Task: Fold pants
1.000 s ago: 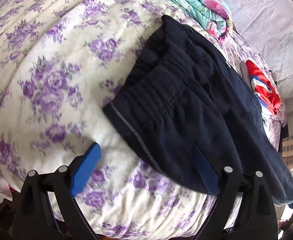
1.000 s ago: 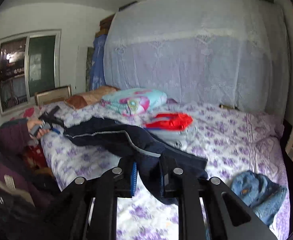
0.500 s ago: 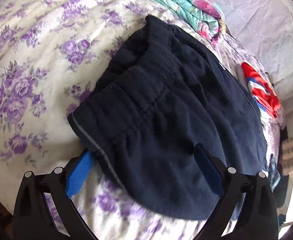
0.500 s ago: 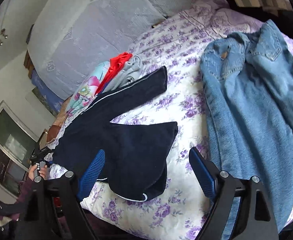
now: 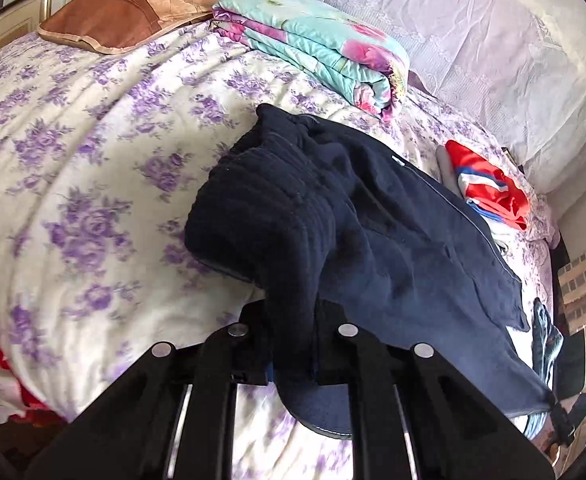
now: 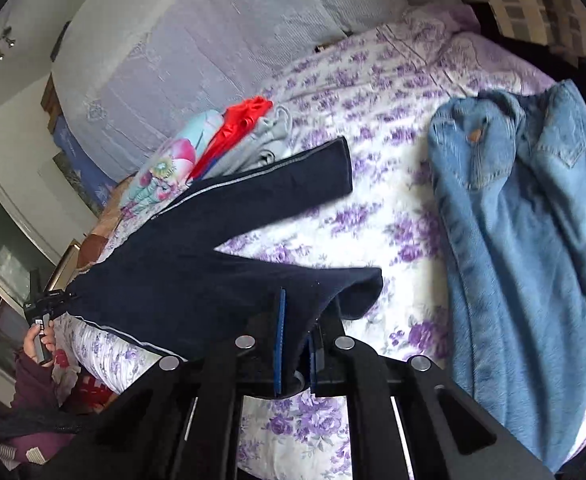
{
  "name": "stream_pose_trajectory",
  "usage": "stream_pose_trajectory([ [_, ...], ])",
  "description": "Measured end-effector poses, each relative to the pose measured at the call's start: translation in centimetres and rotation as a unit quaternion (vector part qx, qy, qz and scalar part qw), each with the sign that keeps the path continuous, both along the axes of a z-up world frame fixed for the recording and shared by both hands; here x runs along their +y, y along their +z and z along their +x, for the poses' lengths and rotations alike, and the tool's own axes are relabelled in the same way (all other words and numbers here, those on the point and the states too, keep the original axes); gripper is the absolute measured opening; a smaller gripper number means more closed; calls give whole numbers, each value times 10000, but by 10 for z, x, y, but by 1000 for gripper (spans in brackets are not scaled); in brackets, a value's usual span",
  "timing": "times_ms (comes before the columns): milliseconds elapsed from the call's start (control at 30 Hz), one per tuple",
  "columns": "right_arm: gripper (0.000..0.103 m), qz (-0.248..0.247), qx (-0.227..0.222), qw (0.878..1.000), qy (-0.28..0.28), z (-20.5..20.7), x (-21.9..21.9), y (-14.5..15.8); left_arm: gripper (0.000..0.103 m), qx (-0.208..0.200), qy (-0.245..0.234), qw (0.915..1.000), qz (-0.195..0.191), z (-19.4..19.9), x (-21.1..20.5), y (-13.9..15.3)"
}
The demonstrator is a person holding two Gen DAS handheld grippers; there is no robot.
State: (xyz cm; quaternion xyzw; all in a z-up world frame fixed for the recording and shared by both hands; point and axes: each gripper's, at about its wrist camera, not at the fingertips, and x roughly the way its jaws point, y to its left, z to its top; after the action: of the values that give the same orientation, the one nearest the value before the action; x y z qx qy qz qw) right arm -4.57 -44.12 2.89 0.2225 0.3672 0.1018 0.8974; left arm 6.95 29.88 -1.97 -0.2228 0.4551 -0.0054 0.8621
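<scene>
Pants point(image 5: 393, 240): soft, limp | left gripper point(image 5: 291, 344) clamps waistband | right gripper point(image 6: 293, 344) clamps leg hem | we advise edge holds.

Left wrist view looked close along the bed point(image 5: 93, 184) from the waistband; right, from the leg end; both shared the navy pants point(image 5: 393, 232)

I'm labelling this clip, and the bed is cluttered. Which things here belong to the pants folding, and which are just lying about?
In the job:
- navy pants
- left gripper, shut on the waistband
- right gripper, shut on a leg end

Lying about:
- blue jeans
- folded floral quilt
- red garment
- brown pillow
</scene>
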Motion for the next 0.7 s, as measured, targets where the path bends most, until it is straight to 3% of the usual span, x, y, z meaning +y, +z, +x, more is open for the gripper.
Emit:
stream_pose_trajectory([
  [67,9,-92,163,9997,187,-6,4,-1,11,148,-32,9998,118,-9,4,1],
  [167,10,-440,908,9941,399,-9,19,-37,17,561,-147,9979,279,-20,11,-19],
  [233,12,-626,1163,9903,437,-13,26,-57,34,863,-173,9956,333,-23,16,-42],
  [267,12,-715,1113,9905,377,-16,26,-58,37,891,-172,9957,191,-26,20,-52],
  [300,22,-723,1010,9919,262,-20,24,-52,38,808,-200,9965,20,-30,24,-53],
  [333,37,-834,895,9925,36,-23,21,-42,47,766,-218,9968,-102,-34,27,-50],
  [367,43,-1008,686,9923,-214,-27,18,-28,54,778,-211,9963,-288,-39,33,-44],
  [400,44,-1114,447,9920,-379,-30,15,-14,70,731,-163,9965,-364,-45,37,-35],
  [433,44,-1044,201,9936,-390,-32,14,1,77,586,-38,9981,-211,-53,41,-21],
  [500,44,-808,-148,9966,-64,-29,24,24,78,301,52,9995,54,-64,40,3],
  [567,46,-938,-228,9948,311,-16,47,31,80,-65,-114,9999,-43,-67,29,22],
  [633,62,-940,-53,9938,592,5,66,22,87,-326,-375,9988,-18,-63,8,26],
  [700,65,-869,317,9933,691,27,78,-1,87,-298,-699,9971,90,-48,-25,11],
])
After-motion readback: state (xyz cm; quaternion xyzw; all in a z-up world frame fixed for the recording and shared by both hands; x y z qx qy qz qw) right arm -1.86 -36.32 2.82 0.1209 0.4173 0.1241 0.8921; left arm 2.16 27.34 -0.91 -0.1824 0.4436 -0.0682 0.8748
